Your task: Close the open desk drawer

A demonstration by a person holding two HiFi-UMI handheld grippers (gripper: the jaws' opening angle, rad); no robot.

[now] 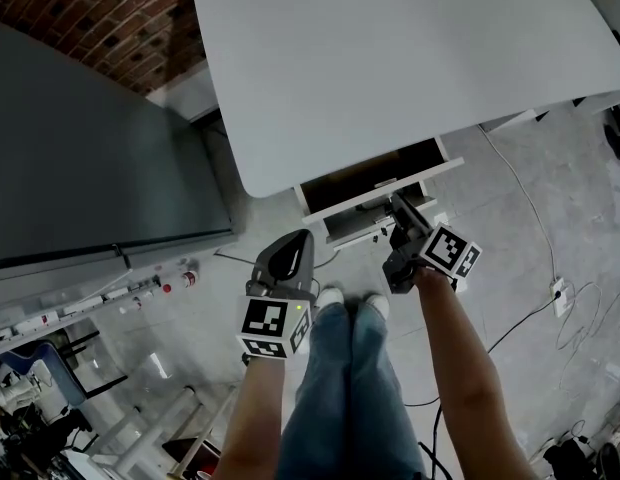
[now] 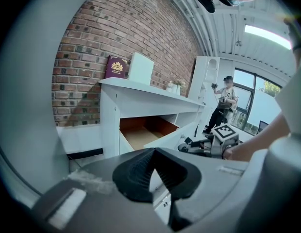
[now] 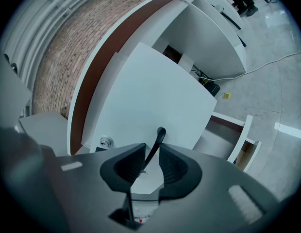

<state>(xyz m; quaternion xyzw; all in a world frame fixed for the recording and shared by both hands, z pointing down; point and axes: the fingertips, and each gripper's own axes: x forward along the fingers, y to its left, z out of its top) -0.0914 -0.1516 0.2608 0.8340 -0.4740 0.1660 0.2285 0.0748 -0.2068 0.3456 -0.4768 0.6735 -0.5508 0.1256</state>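
Grey floor (image 1: pixel 535 268) beside open drawer (image 1: pixel 375 201)

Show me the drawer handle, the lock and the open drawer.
Handle (image 3: pixel 160 132): right gripper view, black bar's upper end.
Lock (image 3: pixel 106 142): right gripper view, round metal face.
Drawer (image 2: pixel 141 136): left gripper view, wooden floor.

One desk (image 1: pixel 390 58); one open drawer (image 1: pixel 375 199); two tools (image 1: pixel 295 240) (image 1: pixel 398 210).
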